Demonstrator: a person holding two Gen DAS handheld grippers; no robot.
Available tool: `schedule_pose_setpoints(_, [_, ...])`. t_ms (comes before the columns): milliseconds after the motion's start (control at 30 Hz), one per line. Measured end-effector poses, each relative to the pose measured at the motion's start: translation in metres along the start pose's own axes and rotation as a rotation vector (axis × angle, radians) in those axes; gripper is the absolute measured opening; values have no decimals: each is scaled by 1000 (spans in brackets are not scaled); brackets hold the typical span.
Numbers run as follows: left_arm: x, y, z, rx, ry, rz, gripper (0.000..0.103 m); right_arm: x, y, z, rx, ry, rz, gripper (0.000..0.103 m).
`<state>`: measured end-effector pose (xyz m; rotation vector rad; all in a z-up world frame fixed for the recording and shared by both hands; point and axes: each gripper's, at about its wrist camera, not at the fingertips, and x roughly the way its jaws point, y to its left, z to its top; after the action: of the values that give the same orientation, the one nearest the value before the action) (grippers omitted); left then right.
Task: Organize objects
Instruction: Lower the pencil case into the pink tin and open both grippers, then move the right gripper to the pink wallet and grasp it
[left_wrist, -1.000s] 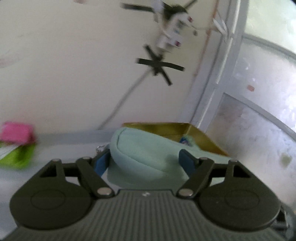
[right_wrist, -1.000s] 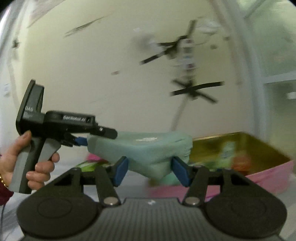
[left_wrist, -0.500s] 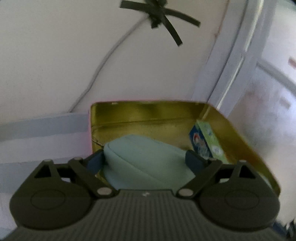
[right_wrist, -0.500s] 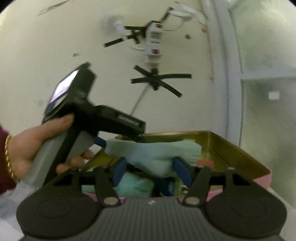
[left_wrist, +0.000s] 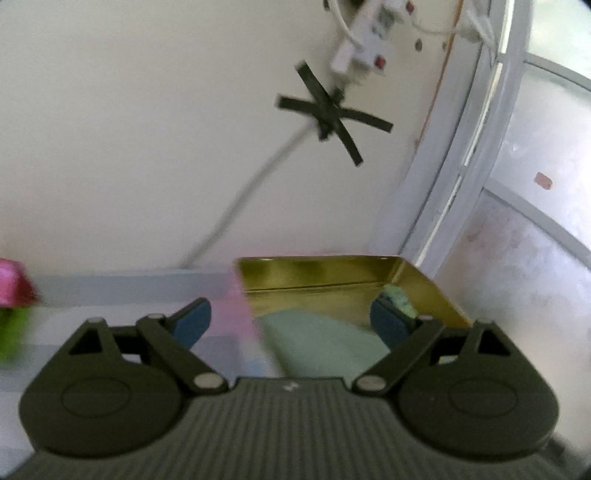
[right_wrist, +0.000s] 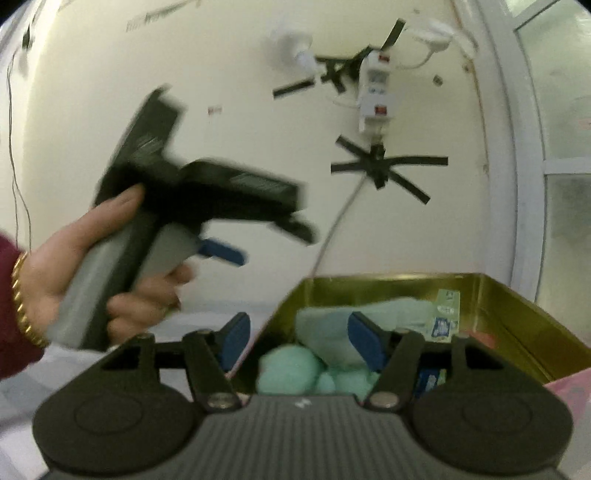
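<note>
A pale green pouch (left_wrist: 317, 343) lies inside the gold-lined tin box (left_wrist: 317, 273) with a pink outside. My left gripper (left_wrist: 291, 317) is open and empty, held just above the box's near left corner. In the right wrist view the pouch (right_wrist: 332, 325) rests in the box (right_wrist: 517, 314) on round mint-green soft items (right_wrist: 288, 369). My right gripper (right_wrist: 299, 339) is open and empty over the box's left wall. The left gripper (right_wrist: 221, 251) shows there raised to the left, blurred, in a hand.
A small printed packet (right_wrist: 443, 317) stands against the box's back wall. A pink and green item (left_wrist: 11, 306) lies at the far left. A power strip (right_wrist: 375, 96) and cable are taped to the cream wall behind. A white window frame (left_wrist: 461, 166) stands at right.
Both grippers have opened and let go of the green pouch, which now lies in the box. The left gripper has pulled up and to the left, away from the box.
</note>
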<state>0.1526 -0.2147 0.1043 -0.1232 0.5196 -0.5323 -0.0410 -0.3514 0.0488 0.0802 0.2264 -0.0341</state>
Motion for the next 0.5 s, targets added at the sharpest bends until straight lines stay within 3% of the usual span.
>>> schedule_pose_setpoints(133, [-43,39,-31,60,5,110,95,-15,6,-1,56,1,25,61])
schedule_pose_setpoints(267, [-70,92,-70,88,70,249,95,-11,26,3,86,40,92,61])
schedule_pose_setpoints(367, [-87,141,-91,77,101,370,95,-1,49,10,73,68,156,61])
schedule_pose_setpoints(500, [-106,200,-102,-6,68,502,95,32,86,21,55,130,261,61])
